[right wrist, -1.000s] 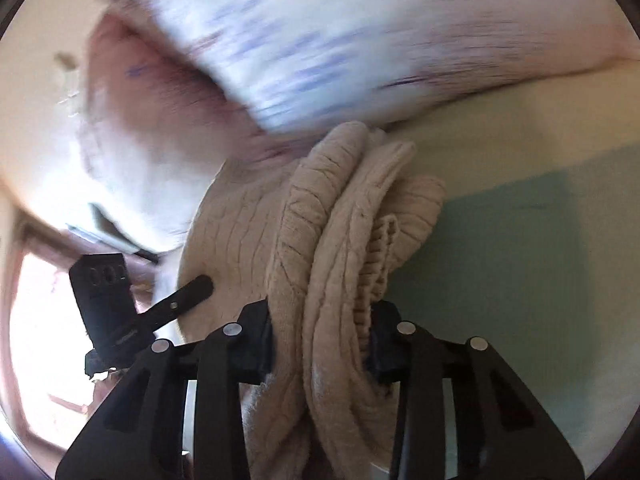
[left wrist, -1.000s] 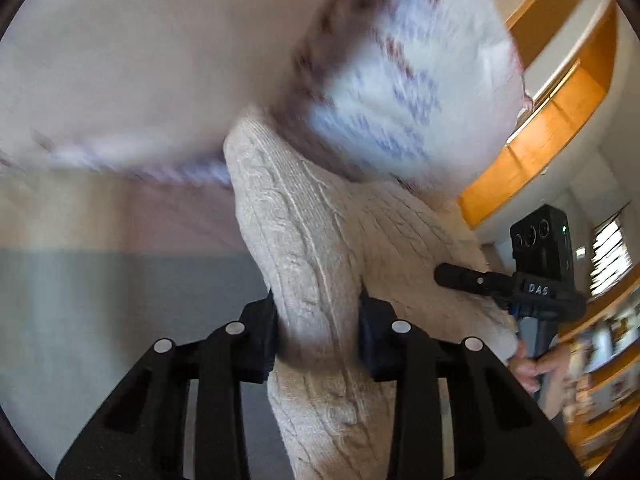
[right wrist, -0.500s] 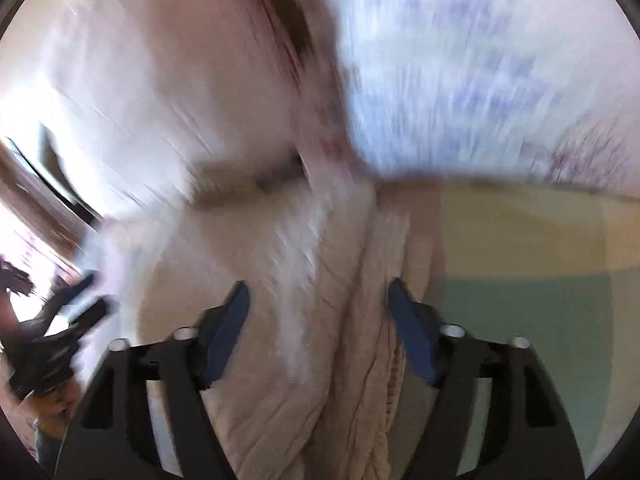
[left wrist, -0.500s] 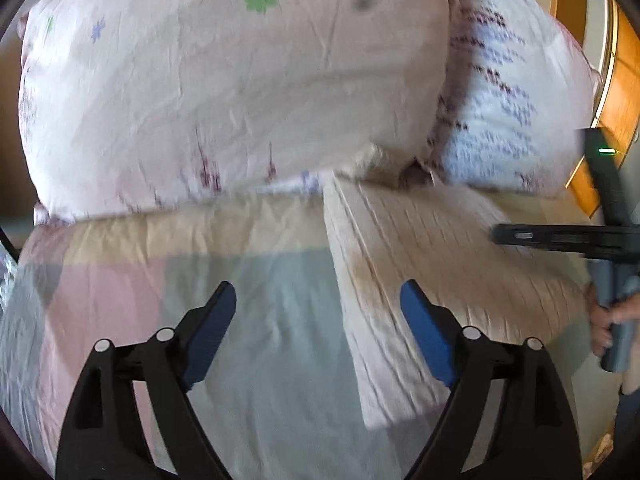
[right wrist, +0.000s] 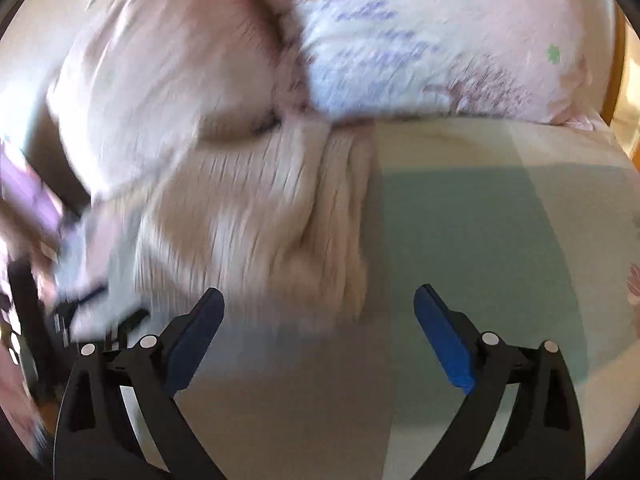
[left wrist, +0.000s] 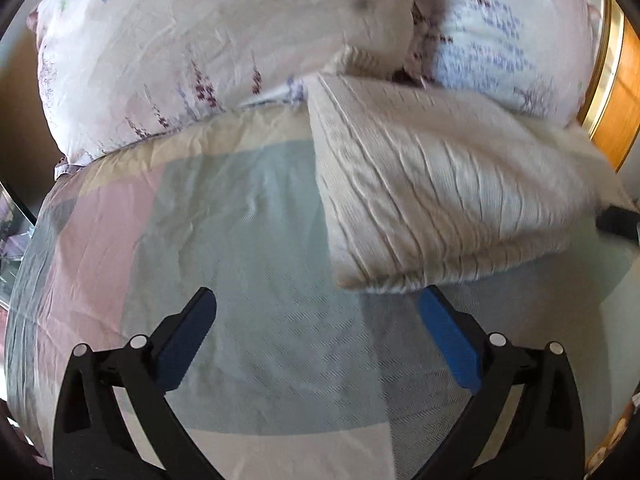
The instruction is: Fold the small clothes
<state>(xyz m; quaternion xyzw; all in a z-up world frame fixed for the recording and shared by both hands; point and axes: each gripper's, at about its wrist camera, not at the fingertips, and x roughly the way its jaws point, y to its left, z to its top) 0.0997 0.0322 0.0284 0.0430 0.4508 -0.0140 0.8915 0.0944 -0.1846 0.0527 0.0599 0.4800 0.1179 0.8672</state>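
Note:
A folded cream cable-knit sweater (left wrist: 432, 188) lies on the bed against the pillows, ahead and to the right in the left wrist view. In the right wrist view it lies ahead and to the left (right wrist: 264, 216), blurred by motion. My left gripper (left wrist: 316, 340) is open and empty, a little short of the sweater's near edge. My right gripper (right wrist: 318, 340) is open and empty, just in front of the sweater's near right corner.
The bed has a patchwork sheet (left wrist: 240, 260) of pale green, pink and beige. Two floral pillows (left wrist: 208, 52) lean at the head of the bed behind the sweater. A wooden headboard (left wrist: 616, 92) stands at the right. The other gripper's tip (left wrist: 618, 222) shows at the right edge.
Both grippers were shut on the sweater a second ago. They have let go, opened wide and pulled back, and the sweater now lies folded on the bed.

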